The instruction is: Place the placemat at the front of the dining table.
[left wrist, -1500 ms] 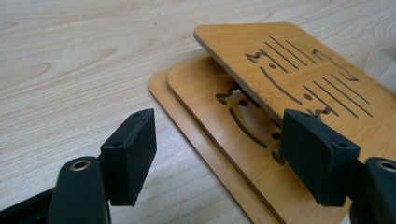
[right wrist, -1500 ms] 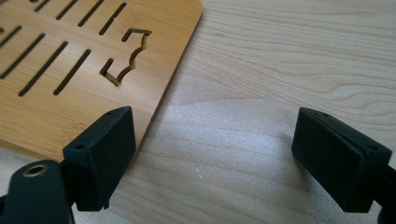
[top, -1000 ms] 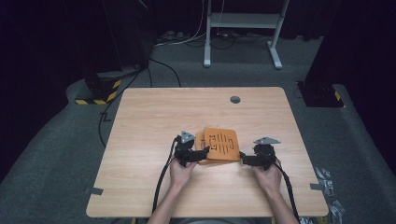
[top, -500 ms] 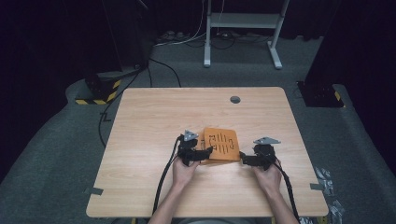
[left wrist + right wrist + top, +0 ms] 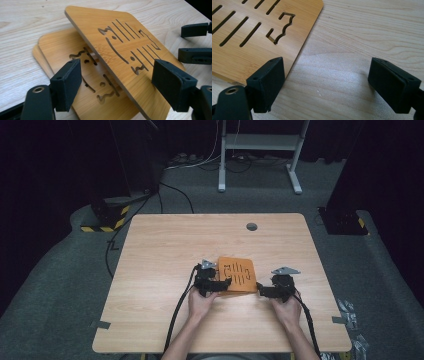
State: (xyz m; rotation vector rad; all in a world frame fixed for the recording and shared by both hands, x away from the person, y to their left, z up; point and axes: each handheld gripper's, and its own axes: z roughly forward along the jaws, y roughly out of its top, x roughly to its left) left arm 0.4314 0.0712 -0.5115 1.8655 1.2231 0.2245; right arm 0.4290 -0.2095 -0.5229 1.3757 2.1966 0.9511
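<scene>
Since a second ago your left claw (image 5: 223,284) has slid further over the near left corner of the bamboo stand, and the orange panels have shifted a little toward the right of the high view, while your right claw (image 5: 261,290) has stayed just off their near right corner. You have the folding bamboo stand (image 5: 238,274) lying below the middle of the desk (image 5: 165,250) in the high view, between your two hands. In the left gripper view its slotted top panel (image 5: 125,47) is tilted up off the lower panel (image 5: 75,75), which lies flat on the desk; the raised panel's edge runs between your left claw's jaws, which stand spread wide on either side of it, released and pressing nothing. In the right gripper view your right claw (image 5: 327,82) is also released, jaws far apart over bare wood, with the stand's rounded corner (image 5: 312,15) in the upper left of that frame, just beside the left jaw; whether that jaw touches the panel you cannot tell from here. Your right claw's two jaws also show at the right edge of the left gripper view, near the stand but apart from it.
</scene>
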